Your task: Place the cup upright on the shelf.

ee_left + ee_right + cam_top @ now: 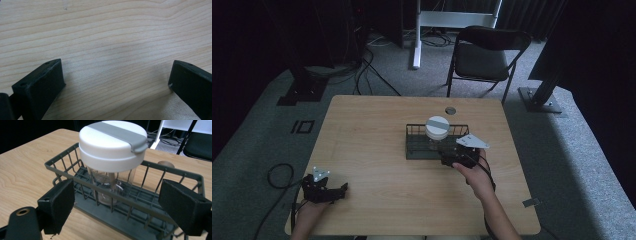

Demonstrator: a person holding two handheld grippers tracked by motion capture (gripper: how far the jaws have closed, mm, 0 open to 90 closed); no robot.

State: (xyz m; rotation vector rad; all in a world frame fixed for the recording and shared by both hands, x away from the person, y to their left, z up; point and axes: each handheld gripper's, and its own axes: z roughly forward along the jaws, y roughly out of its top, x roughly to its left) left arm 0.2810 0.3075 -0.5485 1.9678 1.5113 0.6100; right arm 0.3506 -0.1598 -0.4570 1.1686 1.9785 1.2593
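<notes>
Nearest the person, at the table's front left corner, the left gripper is held low over bare wood, its jaws spread wide and empty. Farther in, the right gripper is pointed at a dark wire basket, jaws parted around nothing. Inside the basket a clear jar with a white, grey-banded lid is seen upright.

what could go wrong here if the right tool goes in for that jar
The jar stands upright inside the wire basket, with its clear body behind the near wall's bars, so the open right tool may catch the rim. Its wide white lid makes it look top-heavy; a nudge could tip it. The left tool rests far off, so nothing steadies the basket.
</notes>
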